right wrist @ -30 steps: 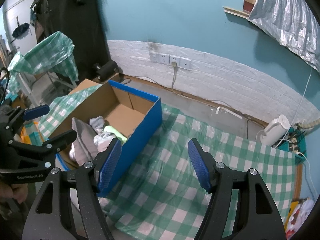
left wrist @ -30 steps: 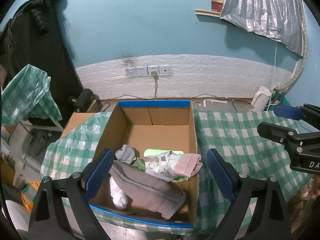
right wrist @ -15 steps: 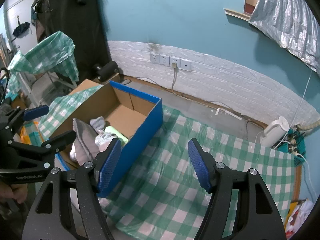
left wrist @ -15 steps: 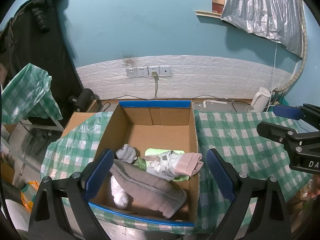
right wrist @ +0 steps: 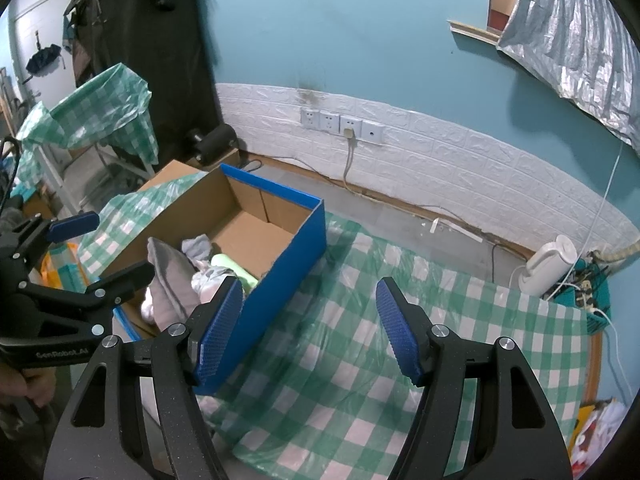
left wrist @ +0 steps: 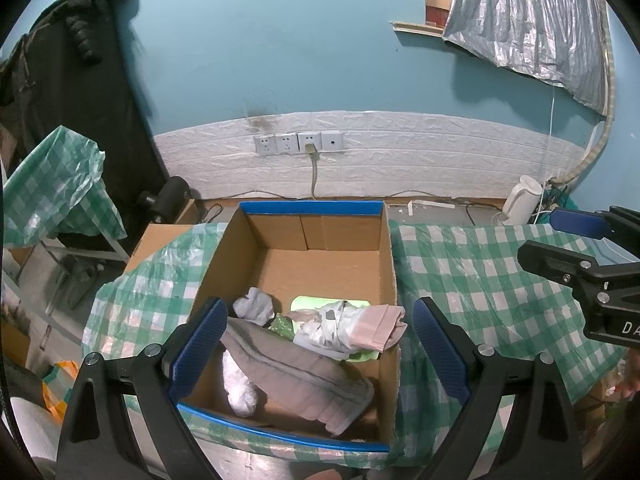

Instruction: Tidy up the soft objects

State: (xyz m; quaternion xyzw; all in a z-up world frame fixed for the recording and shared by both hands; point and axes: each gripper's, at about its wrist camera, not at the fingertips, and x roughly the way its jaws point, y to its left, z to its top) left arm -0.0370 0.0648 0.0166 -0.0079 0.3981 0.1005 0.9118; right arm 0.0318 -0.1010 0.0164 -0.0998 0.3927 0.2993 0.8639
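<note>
A cardboard box [left wrist: 312, 236] with blue outer walls [right wrist: 292, 272] stands on a green checked cloth [right wrist: 360, 360]. Its near half holds soft things: a grey-brown folded towel [left wrist: 296, 372], a grey sock [left wrist: 254, 306], a pink and white bundle [left wrist: 360, 326], a light green piece [left wrist: 308, 303] and a white sock [left wrist: 238, 388]. My left gripper [left wrist: 318, 352] hangs open above the box's near end, nothing between its blue pads. My right gripper [right wrist: 310, 328] stands open over the cloth to the right of the box, holding nothing.
A white kettle [right wrist: 554, 266] and a tangle of cables sit at the cloth's far right. Wall sockets [left wrist: 298, 142] with a plugged cord are behind the box. A second checked cloth [left wrist: 52, 188] drapes a rack at left, beside dark hanging coats.
</note>
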